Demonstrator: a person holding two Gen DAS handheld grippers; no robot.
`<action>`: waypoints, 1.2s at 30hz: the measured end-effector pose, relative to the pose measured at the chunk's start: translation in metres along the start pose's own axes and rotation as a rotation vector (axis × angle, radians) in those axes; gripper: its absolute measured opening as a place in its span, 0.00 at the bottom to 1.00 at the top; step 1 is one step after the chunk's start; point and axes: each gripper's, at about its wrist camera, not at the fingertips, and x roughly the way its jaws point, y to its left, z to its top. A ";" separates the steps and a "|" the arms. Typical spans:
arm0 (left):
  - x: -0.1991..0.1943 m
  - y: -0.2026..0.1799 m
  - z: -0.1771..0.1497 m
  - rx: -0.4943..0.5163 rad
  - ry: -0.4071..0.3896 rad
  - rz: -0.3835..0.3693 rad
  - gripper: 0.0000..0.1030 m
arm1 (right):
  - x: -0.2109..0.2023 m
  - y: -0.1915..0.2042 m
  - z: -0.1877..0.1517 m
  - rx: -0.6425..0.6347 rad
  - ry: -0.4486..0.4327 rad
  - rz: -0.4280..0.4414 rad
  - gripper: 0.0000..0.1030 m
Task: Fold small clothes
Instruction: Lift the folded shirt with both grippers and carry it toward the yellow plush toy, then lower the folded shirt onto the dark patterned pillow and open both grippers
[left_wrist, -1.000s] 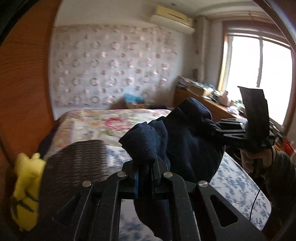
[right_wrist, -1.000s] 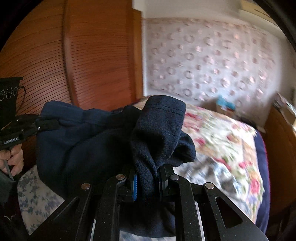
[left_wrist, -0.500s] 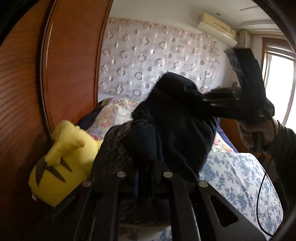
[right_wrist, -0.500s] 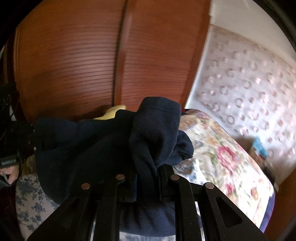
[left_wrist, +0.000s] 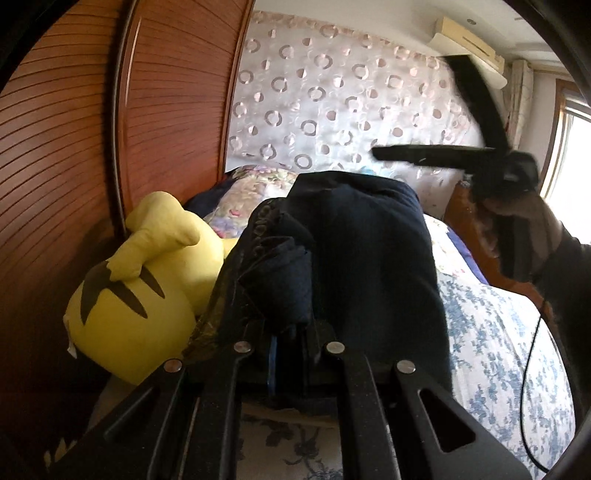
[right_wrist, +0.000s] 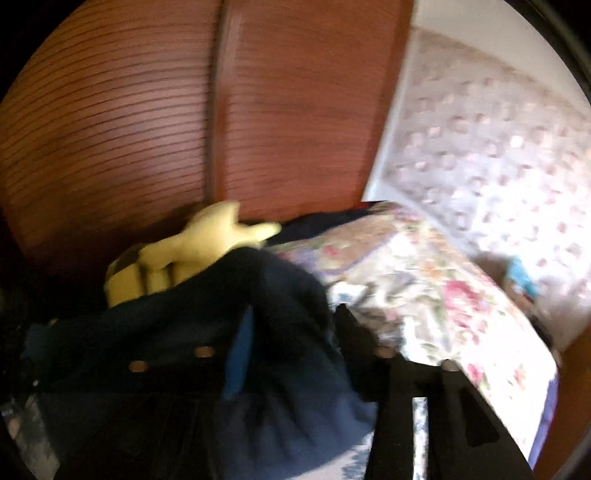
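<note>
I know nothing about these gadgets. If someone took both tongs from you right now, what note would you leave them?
Left tongs: shut on a bunched edge of the navy garment.
Right tongs: open, holding nothing, raised above the garment's far end.
Garment: lying in a thick heap on the bed, next to the yellow plush toy.
Done: it seems to be doubled over and laid down.
Left: release the left tongs, check that the fold is neat, and probably flatten or fold it once more.
</note>
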 end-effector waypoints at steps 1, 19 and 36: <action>0.000 -0.001 0.000 -0.001 0.002 0.003 0.10 | -0.006 -0.004 -0.001 0.025 -0.021 -0.001 0.52; -0.003 0.002 -0.005 0.025 -0.016 0.035 0.24 | 0.042 -0.021 -0.060 0.193 0.018 0.169 0.52; -0.055 -0.052 -0.017 0.194 -0.108 -0.016 0.86 | -0.155 0.061 -0.160 0.253 -0.077 -0.048 0.60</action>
